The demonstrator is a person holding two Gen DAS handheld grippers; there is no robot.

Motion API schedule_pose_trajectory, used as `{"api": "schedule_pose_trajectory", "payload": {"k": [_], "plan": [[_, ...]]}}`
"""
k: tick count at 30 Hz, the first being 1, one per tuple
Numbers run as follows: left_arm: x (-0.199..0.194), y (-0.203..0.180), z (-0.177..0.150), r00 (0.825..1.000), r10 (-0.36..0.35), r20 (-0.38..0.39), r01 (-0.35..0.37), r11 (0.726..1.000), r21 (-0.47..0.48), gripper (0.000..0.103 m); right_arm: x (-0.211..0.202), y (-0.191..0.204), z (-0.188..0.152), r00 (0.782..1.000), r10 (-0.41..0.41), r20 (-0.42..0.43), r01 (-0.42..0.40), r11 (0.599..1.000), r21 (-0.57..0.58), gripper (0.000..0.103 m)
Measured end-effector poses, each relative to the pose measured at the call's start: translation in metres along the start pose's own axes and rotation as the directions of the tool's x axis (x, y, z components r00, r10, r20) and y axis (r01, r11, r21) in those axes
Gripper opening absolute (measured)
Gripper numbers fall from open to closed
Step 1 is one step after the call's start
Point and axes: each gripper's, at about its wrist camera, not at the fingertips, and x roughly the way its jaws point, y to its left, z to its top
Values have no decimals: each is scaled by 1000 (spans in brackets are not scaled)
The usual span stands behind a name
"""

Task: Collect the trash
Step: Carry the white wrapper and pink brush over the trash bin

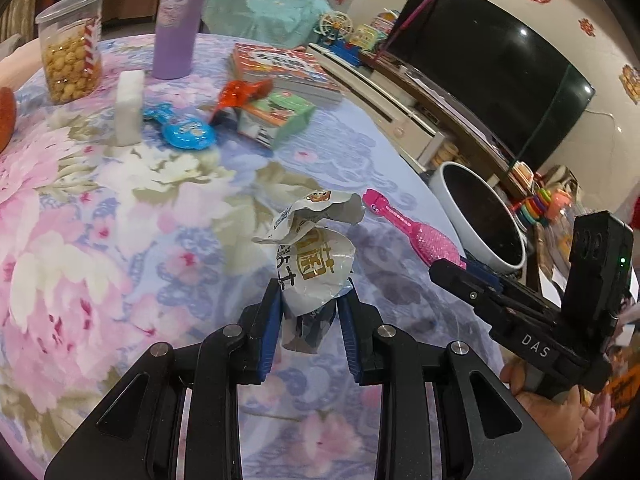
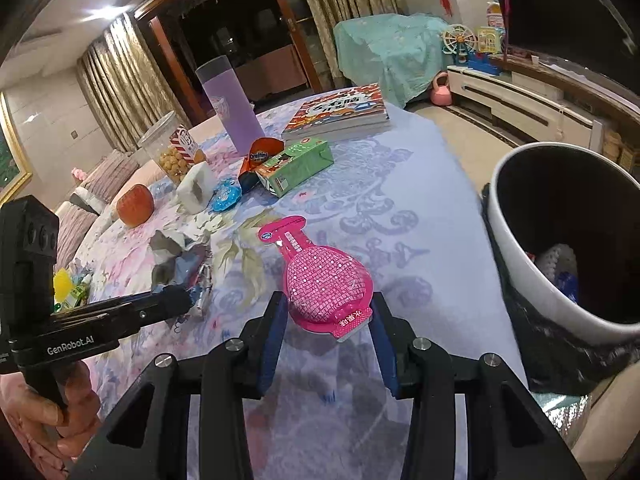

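Observation:
My left gripper has its jaws around a crumpled white wrapper with gold print, lying on the floral tablecloth; the blue pads touch its sides. My right gripper has its jaws either side of a pink jelly pouch flat on the cloth; whether it grips is unclear. The pouch also shows in the left wrist view. A white bin with a black liner stands off the table's right edge, some trash inside. More trash lies farther back: a blue wrapper, an orange Ovaltine wrapper, a green carton.
A purple tumbler, a snack jar, a white block, a stack of books and an apple stand on the table. A TV and cabinet are beyond the table's right edge.

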Motion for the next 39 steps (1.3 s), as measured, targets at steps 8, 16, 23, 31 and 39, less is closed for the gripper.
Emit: {"api": "schedule_pose_trajectory", "payload": {"k": [8,16,23,31,39], "plan": [[2,-20,-2,1000,-11,-12,11,999,41,26,-23,-10,-6,999,-21,38,20,999,24,42],[8,-49,2,999,-37,-21,38,995,91,26,-44,-29,-6,996,-50,69,46,997,54,42],[18,-82,9,997,-64,-33,68,986,150,26,-62,-50,-6,992,-84,95,75,993,89,42],[28,-114,17,995,-87,-45,95,975,201,26,-81,-78,-4,985,-120,125,103,986,131,42],[41,-144,22,992,-103,-74,118,960,253,26,-96,-107,-5,976,-171,137,145,973,178,42]]}}
